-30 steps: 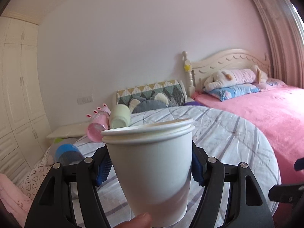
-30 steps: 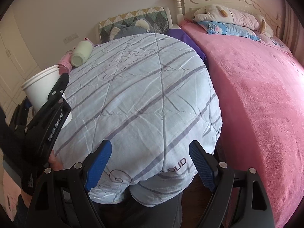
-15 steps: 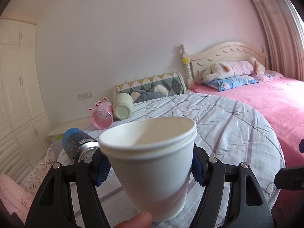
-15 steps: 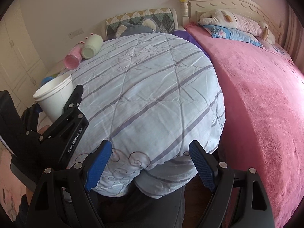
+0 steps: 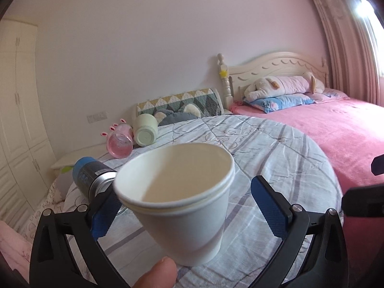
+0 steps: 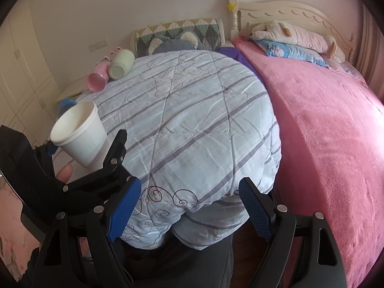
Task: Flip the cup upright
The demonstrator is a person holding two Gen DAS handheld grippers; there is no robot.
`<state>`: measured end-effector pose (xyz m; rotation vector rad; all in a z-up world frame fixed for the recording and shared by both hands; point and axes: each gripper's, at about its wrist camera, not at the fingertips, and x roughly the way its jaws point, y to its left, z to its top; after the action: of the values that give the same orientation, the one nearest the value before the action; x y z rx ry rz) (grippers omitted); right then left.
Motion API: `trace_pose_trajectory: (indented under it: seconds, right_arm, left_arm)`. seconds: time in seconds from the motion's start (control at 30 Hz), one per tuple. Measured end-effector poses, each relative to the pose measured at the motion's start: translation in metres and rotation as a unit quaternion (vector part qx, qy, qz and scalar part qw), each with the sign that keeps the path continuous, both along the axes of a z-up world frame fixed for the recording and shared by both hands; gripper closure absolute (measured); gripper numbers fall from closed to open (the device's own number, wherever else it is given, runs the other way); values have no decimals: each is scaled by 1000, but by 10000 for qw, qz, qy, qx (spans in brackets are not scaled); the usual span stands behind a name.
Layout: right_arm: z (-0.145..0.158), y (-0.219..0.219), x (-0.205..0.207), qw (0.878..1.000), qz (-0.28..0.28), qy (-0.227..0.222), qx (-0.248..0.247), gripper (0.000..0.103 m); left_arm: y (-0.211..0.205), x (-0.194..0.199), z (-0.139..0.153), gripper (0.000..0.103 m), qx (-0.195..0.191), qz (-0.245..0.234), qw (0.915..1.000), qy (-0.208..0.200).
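Note:
A white paper cup [image 5: 182, 199] stands mouth up on the striped quilt, between the fingers of my left gripper [image 5: 187, 206]. The jaws have spread; the blue right pad [image 5: 268, 211] stands clear of the cup wall and the left pad [image 5: 105, 213] is close beside it. A thumb [image 5: 156, 273] shows just below the cup. In the right wrist view the cup [image 6: 79, 134] is at the left with the left gripper [image 6: 96, 163] around it. My right gripper [image 6: 189, 206] is open and empty over the quilt's near edge.
A blue-capped metal bottle [image 5: 91, 177], a pink bottle [image 5: 120, 141] and a pale green cup [image 5: 145, 133] lie on their sides at the quilt's far left. A pink bed [image 5: 336, 129] with pillows is at the right. White wardrobes [image 5: 16, 120] are at the left.
The left gripper lowered the cup to the quilt and tilted down, so the cup's inside now shows. Its jaws have opened off the cup. The right gripper barely moved.

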<state>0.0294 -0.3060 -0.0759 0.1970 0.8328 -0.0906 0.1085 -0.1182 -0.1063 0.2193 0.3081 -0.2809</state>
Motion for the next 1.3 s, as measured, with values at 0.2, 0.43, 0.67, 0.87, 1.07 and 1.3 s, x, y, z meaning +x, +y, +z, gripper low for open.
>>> trace_pose_trajectory:
  seconds: [0.2,0.43,0.67,0.87,1.07,1.3]
  right_arm:
    - [26,-2,-21,9984,-220,-527,-41,18]
    - [40,15,-41,9959,-142,-874,-177,18]
    - [42,54,-47,9945,383,-939,-246,18]
    - [41,72,-58,9932,586,-970,-279,18]
    - [47,76,-68,9920,586,-1059,-359,18]
    - [56,80,-73,9904,615,-1159,-437,18]
  left_arm:
    - [24,-6,25,0,-261,358,9958,795]
    - [65,-31,41,0,-124,995,9771,1876]
    - [103,-72,66,0,-54,1346,9706,1995]
    - [131,-91,86,0,-168,1722,9669,1876]
    - [137,-106,93,0,-221,1746,9667,1856]
    - [126,-115,98,0,-140,1562,9716,1773]
